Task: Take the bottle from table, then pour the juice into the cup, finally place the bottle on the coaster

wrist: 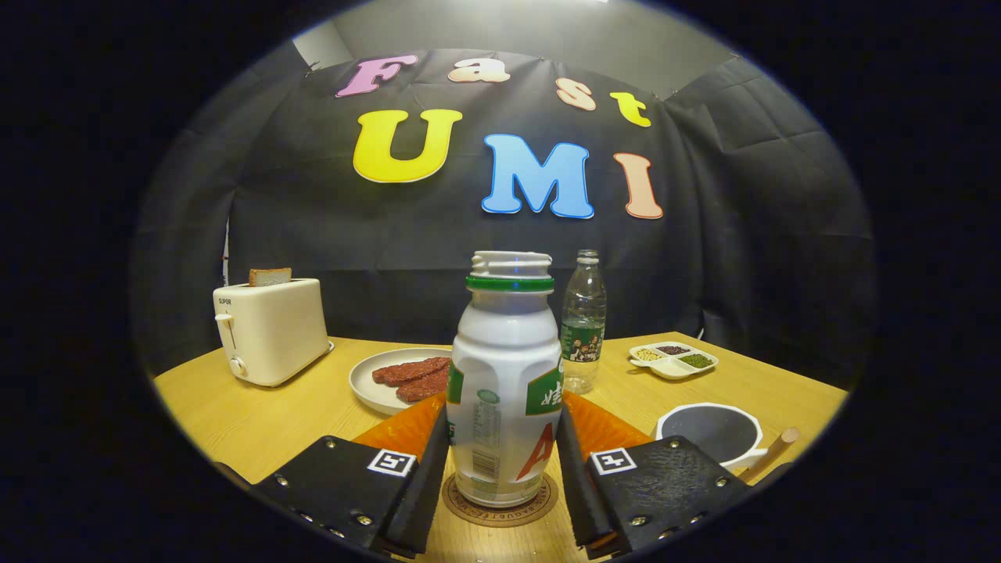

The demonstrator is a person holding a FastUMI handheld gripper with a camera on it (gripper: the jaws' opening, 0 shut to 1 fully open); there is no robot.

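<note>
A white juice bottle [504, 375] with a green neck ring and green label stands upright on a round brown coaster [500, 507]. My gripper [503, 422] holds it from both sides, each black finger [426, 477] pressing against the bottle's body. The cup [708, 432], white outside and dark inside, sits on the wooden table [258, 422] just to the right of the right finger. An orange mat [407, 430] lies under and behind the fingers.
A white toaster [270, 328] with a slice of bread stands at the far left. A plate of reddish meat slices [407, 375] lies behind the bottle, and beyond it stand a clear water bottle [583, 324] and a divided dish [672, 360]. A wooden stick [774, 452] lies by the cup.
</note>
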